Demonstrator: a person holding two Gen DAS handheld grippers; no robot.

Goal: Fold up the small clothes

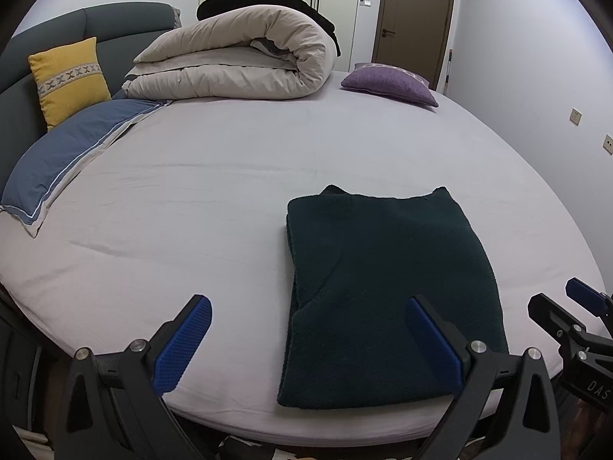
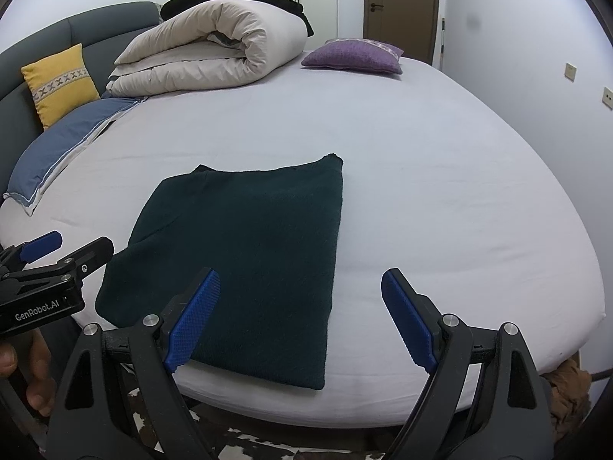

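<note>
A dark green knitted sweater lies folded into a rectangle on the pale bed sheet near the front edge; it also shows in the right wrist view. My left gripper is open and empty, held above the bed's front edge, its right finger over the sweater's near part. My right gripper is open and empty, straddling the sweater's right edge near its front corner. Each gripper shows at the side of the other's view: the right one and the left one.
A rolled beige duvet with a black blanket on it lies at the back. A yellow cushion and blue pillow are at the left, a purple cushion at the back right. A brown door is behind.
</note>
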